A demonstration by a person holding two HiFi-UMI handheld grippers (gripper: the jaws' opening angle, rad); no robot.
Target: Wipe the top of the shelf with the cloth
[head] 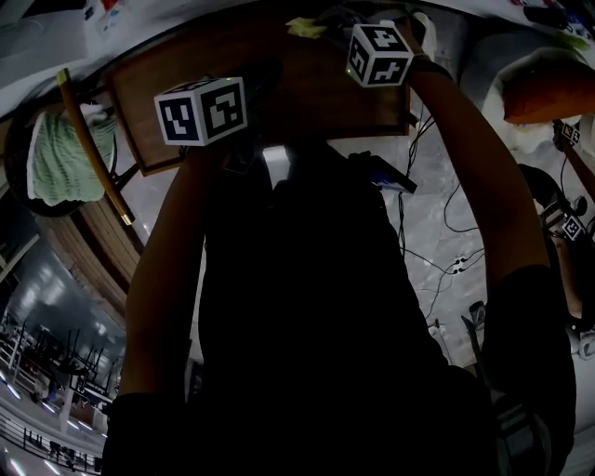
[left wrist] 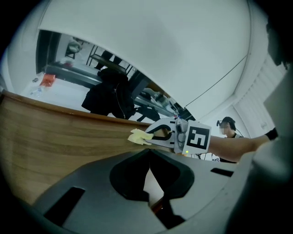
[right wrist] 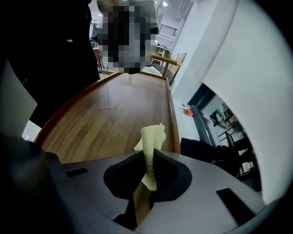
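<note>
The shelf's wooden top [head: 297, 88] lies ahead of me, running along a white wall. My right gripper [right wrist: 150, 153] is shut on a pale yellow cloth [right wrist: 152, 137], which sticks up between its jaws near the shelf's far edge. In the left gripper view that right gripper [left wrist: 152, 136] holds the cloth [left wrist: 138, 136] against the wood [left wrist: 55, 137]. In the head view the cloth [head: 307, 27] shows beside the right marker cube [head: 379, 54]. My left gripper [left wrist: 149, 151] hovers over the shelf's near part, jaws together with nothing between them; its cube [head: 200, 110] is to the left.
A round wooden chair with a green towel [head: 60, 158] stands to the left of the shelf. Cables [head: 437, 242] trail on the floor to the right, below an orange cushion [head: 548, 93]. A dark jacket [left wrist: 110, 96] and another person [left wrist: 226, 125] are beyond the shelf.
</note>
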